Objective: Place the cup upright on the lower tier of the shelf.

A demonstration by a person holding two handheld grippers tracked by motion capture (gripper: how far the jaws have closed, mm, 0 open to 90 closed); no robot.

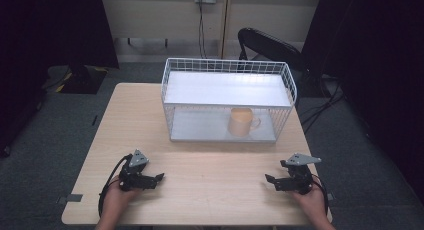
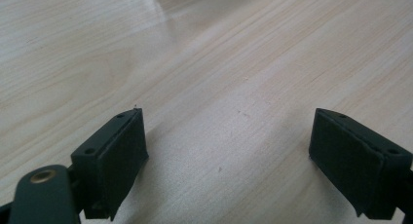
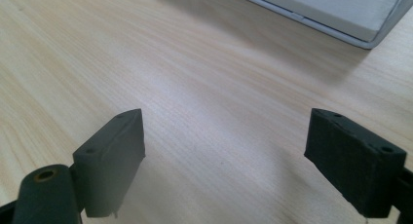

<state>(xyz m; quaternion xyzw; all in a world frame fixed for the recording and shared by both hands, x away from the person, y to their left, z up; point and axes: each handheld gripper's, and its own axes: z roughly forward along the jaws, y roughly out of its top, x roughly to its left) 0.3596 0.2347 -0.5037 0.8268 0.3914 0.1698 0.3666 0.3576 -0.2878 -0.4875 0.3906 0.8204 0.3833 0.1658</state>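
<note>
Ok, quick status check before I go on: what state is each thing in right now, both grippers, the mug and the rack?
left gripper: open, holding nothing, low over the bare table.
right gripper: open, holding nothing, low over the table.
mug: upright, on the lower shelf of the rack, handle toward the right of the high view, untouched.
wire rack: standing upright at the table's far side, top shelf bare.

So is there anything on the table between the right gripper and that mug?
Only bare tabletop, as the high view shows, from the right gripper to the wire rack's front edge; the mug stands inside.
</note>
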